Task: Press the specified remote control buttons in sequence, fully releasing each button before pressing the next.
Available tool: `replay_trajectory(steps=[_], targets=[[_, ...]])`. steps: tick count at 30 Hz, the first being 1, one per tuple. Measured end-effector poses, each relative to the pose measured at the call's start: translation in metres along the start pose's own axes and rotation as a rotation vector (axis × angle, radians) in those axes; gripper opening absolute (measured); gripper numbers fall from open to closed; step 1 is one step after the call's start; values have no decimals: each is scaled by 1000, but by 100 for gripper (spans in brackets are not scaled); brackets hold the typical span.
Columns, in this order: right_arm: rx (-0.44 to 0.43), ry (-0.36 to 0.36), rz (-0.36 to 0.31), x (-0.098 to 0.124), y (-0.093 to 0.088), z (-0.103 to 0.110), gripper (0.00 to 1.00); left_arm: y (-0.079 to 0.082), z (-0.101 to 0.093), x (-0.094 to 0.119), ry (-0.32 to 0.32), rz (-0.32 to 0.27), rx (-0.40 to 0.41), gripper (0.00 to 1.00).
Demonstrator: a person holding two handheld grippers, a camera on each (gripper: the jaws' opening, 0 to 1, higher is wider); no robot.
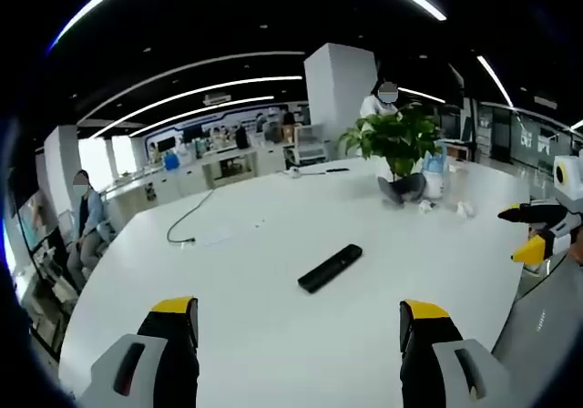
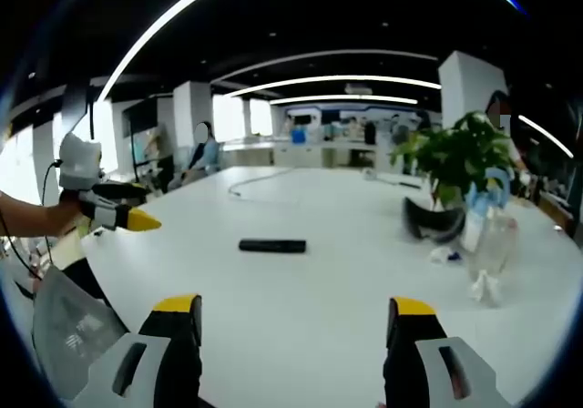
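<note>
A black remote control (image 1: 330, 268) lies flat near the middle of the white table (image 1: 246, 253), well ahead of my left gripper (image 1: 299, 324), which is open with nothing between its yellow-tipped jaws. My right gripper (image 1: 536, 235) comes in from the right edge, above the table's rim. In the right gripper view the remote control (image 2: 271, 245) lies ahead and slightly left of my right gripper (image 2: 293, 315), open and holding nothing. My left gripper (image 2: 123, 212) hovers at the left, held by a person's hand, away from the remote.
A potted green plant (image 1: 396, 139) stands at the far right of the table, with a clear plastic bottle (image 2: 492, 235) and crumpled white scraps (image 2: 483, 288) beside it. A dark cable (image 1: 189, 219) trails across the far left. A person (image 1: 86, 217) sits at the left; another person stands behind the plant.
</note>
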State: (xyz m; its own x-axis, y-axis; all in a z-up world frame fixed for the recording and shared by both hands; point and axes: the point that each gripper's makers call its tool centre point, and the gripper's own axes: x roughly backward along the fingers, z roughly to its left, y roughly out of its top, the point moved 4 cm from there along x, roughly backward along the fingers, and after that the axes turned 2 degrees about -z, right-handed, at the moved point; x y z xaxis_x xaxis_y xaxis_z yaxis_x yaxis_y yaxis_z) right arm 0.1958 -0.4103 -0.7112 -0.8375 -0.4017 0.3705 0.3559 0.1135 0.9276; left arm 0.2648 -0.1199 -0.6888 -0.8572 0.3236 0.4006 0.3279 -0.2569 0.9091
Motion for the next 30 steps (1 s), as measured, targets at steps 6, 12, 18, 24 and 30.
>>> replay_trajectory(steps=[6, 12, 18, 24, 30], targets=[[0, 0, 8, -1, -1, 0, 82, 12, 6, -21, -43, 20, -44, 95], [-4, 3, 10, 0, -1, 0, 80, 21, 9, -41, -98, 56, -87, 95], [-23, 24, 15, -1, -2, 2, 72, 25, 11, -64, -126, 87, -137, 94], [-28, 51, 19, 0, -2, 5, 63, 14, 12, -86, -147, 134, -162, 93], [-27, 67, 42, 0, -4, 8, 50, 8, 3, -102, -195, 179, -214, 90]])
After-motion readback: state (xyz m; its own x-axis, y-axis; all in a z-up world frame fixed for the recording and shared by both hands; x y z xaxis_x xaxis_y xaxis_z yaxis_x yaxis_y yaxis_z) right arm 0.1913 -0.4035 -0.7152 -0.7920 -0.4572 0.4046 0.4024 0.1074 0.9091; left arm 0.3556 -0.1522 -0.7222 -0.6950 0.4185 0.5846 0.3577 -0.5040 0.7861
